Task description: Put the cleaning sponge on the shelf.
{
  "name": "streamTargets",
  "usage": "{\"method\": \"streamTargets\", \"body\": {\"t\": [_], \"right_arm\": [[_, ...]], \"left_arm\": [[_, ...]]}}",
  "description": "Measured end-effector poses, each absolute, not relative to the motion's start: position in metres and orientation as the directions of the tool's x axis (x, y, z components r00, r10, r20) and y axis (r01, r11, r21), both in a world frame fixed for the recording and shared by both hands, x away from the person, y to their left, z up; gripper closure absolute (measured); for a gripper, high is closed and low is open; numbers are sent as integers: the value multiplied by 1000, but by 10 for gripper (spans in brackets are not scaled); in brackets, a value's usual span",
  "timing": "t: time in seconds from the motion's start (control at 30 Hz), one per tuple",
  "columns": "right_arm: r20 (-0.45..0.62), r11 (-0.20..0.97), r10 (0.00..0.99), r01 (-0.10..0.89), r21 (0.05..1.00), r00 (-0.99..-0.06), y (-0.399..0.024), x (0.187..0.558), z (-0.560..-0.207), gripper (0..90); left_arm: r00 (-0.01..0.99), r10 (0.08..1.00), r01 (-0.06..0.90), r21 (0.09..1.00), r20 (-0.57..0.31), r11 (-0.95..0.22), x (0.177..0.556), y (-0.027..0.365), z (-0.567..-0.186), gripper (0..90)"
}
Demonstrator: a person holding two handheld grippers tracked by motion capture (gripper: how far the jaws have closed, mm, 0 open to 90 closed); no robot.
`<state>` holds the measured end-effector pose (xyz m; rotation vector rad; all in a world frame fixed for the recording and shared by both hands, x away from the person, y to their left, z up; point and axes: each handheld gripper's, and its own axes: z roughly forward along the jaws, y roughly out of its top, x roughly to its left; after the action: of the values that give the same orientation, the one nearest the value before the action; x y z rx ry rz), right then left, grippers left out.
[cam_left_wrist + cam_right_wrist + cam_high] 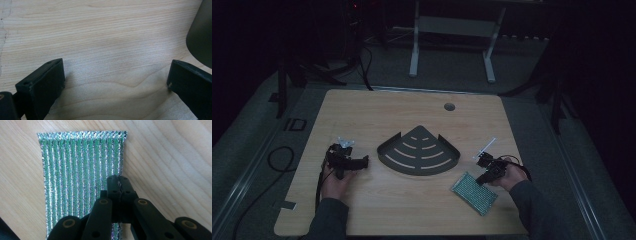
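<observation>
A green and silver ribbed cloth (473, 192) lies flat near the table's front right. My right gripper (482, 179) reaches down onto its near corner. In the right gripper view the jaws are pressed together, my right gripper (120, 184) pinching the right edge of the cloth (75, 170). A dark quarter-round slotted shelf (419, 150) sits at the table's middle. My left gripper (362, 161) rests on the wood to its left and points toward it. In the left gripper view my left gripper (116, 72) stands open over bare wood, with the shelf's wall (201, 37) at the right edge.
The wooden table (362, 110) has a round cable hole (449, 106) at the back. A white desk frame (452, 30) stands on the floor behind it. A black cable (279, 157) loops on the floor at the left.
</observation>
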<state>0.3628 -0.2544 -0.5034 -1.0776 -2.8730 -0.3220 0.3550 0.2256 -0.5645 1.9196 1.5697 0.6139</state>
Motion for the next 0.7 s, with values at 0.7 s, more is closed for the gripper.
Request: {"method": "streamTargets", "body": {"t": [0.7], "right_arm": [[57,763,622,621,179,-781,-242,371,-456,899]], "left_arm": [[203,979,713,687,-10,-141,355,226,-565,17]]}}
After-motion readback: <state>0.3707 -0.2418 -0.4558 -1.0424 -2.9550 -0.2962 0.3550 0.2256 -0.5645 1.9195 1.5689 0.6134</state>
